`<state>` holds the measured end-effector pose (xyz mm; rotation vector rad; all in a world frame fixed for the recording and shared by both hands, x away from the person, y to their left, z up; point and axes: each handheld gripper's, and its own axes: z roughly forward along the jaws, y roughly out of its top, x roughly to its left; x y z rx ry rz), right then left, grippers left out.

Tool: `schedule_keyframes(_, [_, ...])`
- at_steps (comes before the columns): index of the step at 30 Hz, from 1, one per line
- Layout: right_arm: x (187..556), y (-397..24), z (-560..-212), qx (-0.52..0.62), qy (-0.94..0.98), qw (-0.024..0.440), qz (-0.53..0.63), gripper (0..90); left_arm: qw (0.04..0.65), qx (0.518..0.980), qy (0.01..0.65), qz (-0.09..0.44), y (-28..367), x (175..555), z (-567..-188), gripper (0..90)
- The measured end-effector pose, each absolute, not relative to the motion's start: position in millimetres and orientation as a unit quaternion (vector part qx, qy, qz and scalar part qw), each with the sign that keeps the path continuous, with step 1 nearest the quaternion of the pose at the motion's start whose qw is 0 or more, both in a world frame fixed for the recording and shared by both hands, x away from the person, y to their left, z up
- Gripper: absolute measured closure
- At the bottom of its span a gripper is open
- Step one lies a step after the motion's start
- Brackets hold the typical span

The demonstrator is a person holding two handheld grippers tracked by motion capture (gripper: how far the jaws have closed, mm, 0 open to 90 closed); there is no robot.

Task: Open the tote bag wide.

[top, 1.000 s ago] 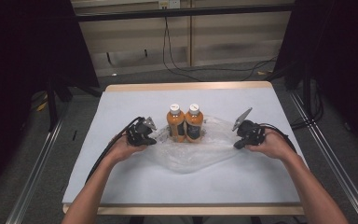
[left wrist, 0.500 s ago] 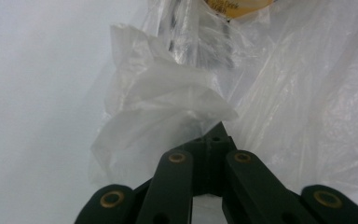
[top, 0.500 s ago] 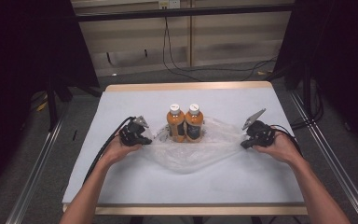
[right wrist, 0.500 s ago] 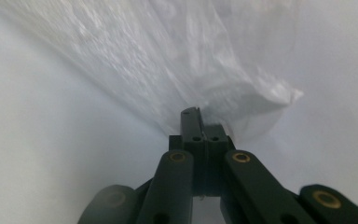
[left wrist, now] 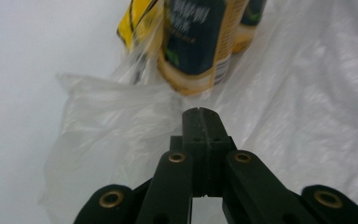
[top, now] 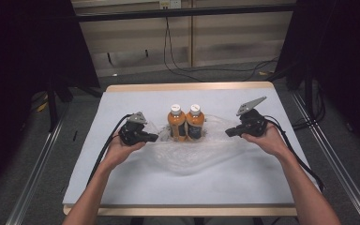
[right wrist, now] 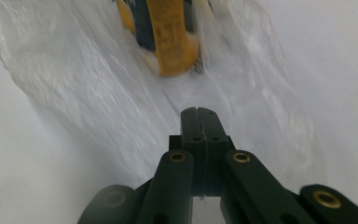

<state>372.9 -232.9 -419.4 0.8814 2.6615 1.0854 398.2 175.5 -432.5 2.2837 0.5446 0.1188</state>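
On the high view, at about 9 o'clock from the table's middle, I have my left gripper (top: 152,138) in the left hand (top: 122,149), its jaws pressed together and pointing toward the bottles. In the left gripper view the closed tips (left wrist: 200,114) sit on the edge of the clear plastic bag (left wrist: 121,126); whether they pinch the film I cannot tell from here. The bag (top: 192,152) lies crumpled on the white table (top: 136,187), spreading from the centre toward 6 o'clock.

At the centre stand two orange bottles with white caps, upright and touching each other: the left bottle (top: 176,123) and the right bottle (top: 195,122), both inside the open mouth of the bag.

At about 3 o'clock sits my right gripper (top: 228,133), held in the right hand (top: 267,139), jaws also shut tight and aimed at the bottles. In the right gripper view the closed tips (right wrist: 200,114) rest over the film (right wrist: 98,93), with a bottle's yellow label (right wrist: 170,37) just ahead at 12 o'clock; that view is blurred.
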Motion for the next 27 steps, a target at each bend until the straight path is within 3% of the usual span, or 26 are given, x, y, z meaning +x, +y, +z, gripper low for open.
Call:
schedule_keyframes(5, [383,-215,-414,0.281,0.877,0.065,0.384,90.0,0.423,0.882,0.206,0.038,167,392,-422,90.0])
schedule_keyframes(12, [402,-191,-418,0.282,0.880,0.060,0.377,90.0,0.421,0.888,0.187,0.020,133,385,-430,90.0])
schedule_keyframes(27, [432,-166,-466,0.315,0.896,0.020,0.312,90.0,0.354,0.920,0.170,0.005,82,381,-468,90.0])
